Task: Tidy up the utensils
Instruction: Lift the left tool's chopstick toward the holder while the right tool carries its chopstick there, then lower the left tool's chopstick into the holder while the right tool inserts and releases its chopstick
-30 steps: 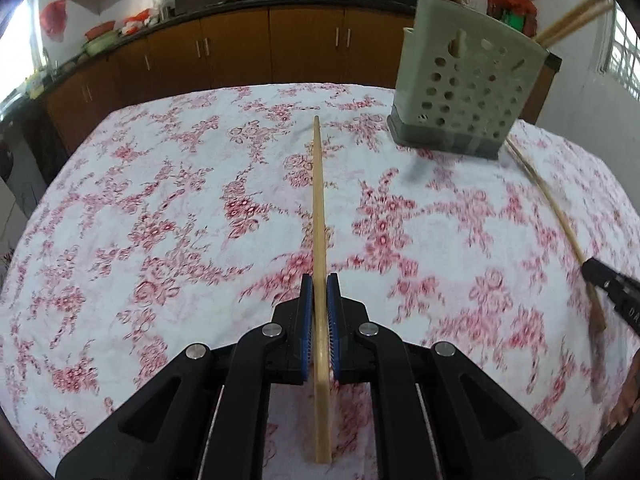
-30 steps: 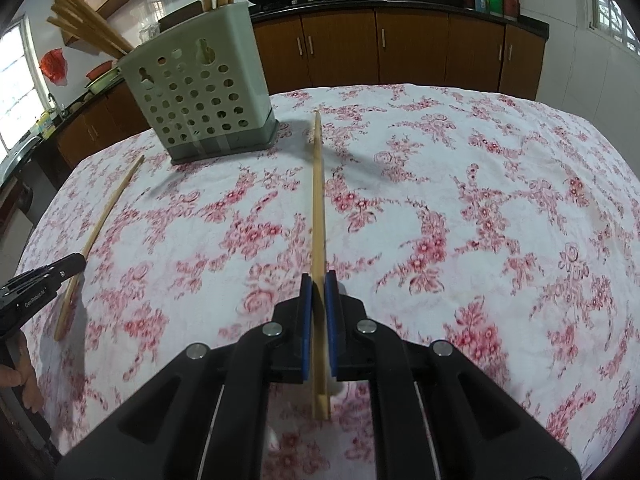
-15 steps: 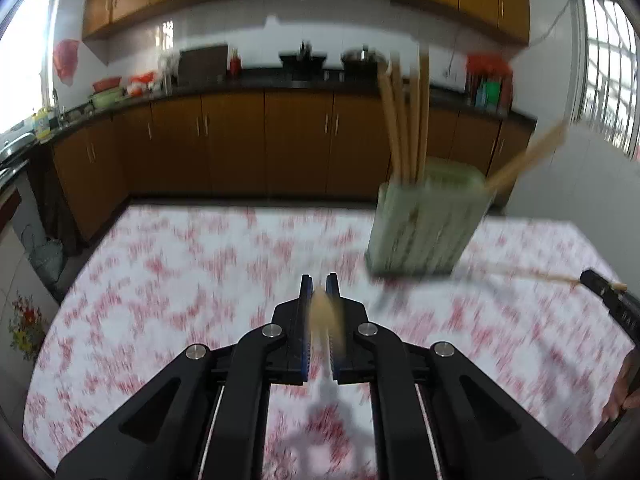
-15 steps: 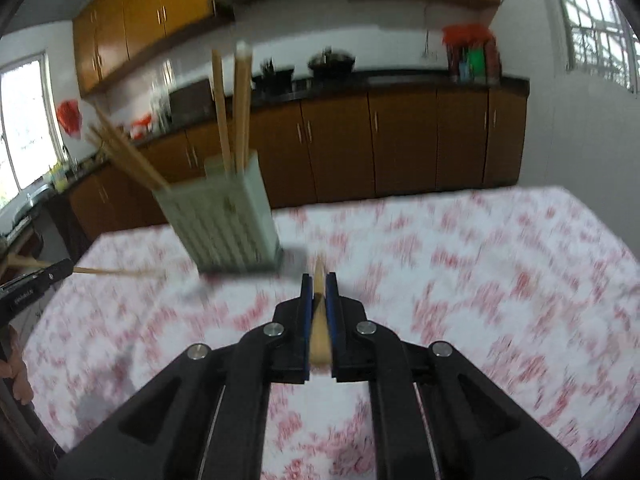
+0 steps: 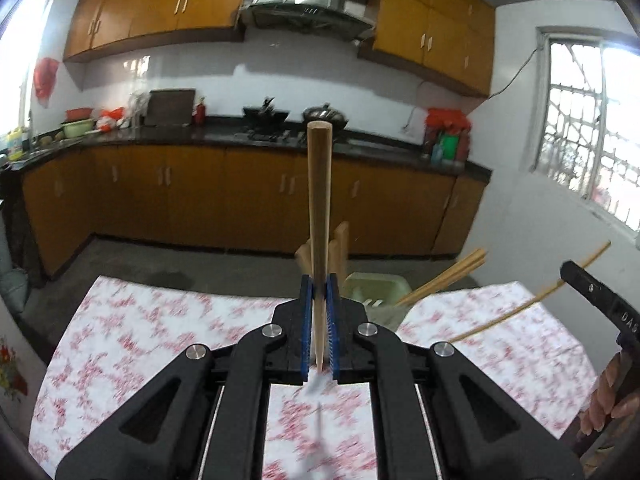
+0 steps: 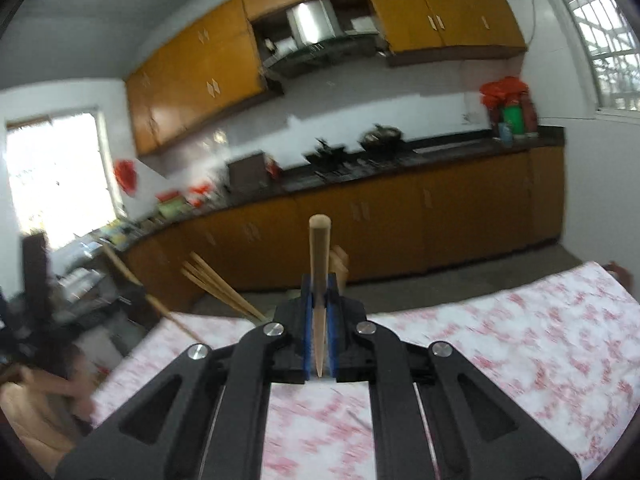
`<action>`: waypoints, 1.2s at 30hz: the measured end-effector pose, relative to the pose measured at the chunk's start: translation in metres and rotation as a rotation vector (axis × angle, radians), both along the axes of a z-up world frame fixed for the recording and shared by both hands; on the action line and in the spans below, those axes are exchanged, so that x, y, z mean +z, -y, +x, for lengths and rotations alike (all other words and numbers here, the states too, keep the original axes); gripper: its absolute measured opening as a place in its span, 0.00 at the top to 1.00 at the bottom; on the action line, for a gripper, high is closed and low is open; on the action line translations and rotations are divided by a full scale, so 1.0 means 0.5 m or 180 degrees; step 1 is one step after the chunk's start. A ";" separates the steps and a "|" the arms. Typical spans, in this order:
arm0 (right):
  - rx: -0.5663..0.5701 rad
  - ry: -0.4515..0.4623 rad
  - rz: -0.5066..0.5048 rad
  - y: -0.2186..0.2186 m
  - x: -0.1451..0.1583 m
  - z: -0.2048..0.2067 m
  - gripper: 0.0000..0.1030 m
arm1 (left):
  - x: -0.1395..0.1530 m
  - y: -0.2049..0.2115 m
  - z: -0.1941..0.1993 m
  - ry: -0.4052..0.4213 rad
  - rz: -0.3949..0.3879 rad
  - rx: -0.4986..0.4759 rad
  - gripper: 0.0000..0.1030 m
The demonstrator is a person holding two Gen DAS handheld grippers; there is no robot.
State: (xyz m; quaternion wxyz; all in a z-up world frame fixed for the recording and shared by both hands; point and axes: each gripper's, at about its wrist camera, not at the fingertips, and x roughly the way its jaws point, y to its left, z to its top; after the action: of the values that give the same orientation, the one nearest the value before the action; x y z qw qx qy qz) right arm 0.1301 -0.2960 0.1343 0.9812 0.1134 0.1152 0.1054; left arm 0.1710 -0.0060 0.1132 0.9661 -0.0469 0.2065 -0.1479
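Both hand-held grippers, left (image 5: 319, 312) and right (image 6: 319, 312), are each clamping a tapered wooden chopstick (image 5: 319, 216), now lifted off the floral-clothed worktop (image 5: 160, 320). That is readying them for the pale green perforated plastic holder (image 5: 376, 286) near the far edge.

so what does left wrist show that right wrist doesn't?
Left wrist only: the green holder rim past the left tongs, and the right tongs carrying a chopstick at the frame's right edge.
Right wrist only: the left-side window.
Both: each view's own tongs (right tongs also) shut on a chopstick, floral tablecloth, kitchen cabinets behind.
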 end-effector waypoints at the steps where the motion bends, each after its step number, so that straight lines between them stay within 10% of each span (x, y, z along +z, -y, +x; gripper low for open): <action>1: 0.0006 0.0059 -0.0002 -0.004 0.011 -0.001 0.92 | 0.012 0.008 -0.002 0.0072 -0.0023 -0.0018 0.92; 11: -0.0176 0.0280 -0.0486 -0.087 0.045 0.102 0.92 | 0.066 0.078 0.039 0.0776 -0.0103 0.0077 0.92; 32: -0.0144 -0.0248 -0.0368 -0.091 -0.041 0.225 0.90 | -0.030 0.096 0.128 0.0312 -0.0211 0.0005 0.92; 36: -0.0179 -0.0187 -0.0341 -0.084 -0.032 0.207 0.71 | -0.020 0.093 0.119 0.0367 -0.0201 -0.0010 0.92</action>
State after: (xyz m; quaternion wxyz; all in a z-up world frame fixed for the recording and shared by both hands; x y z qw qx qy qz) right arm 0.2336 -0.2540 0.1185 0.9846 0.0669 0.1463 0.0681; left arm 0.2304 -0.0525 0.1034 0.9741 -0.0684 0.1459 -0.1584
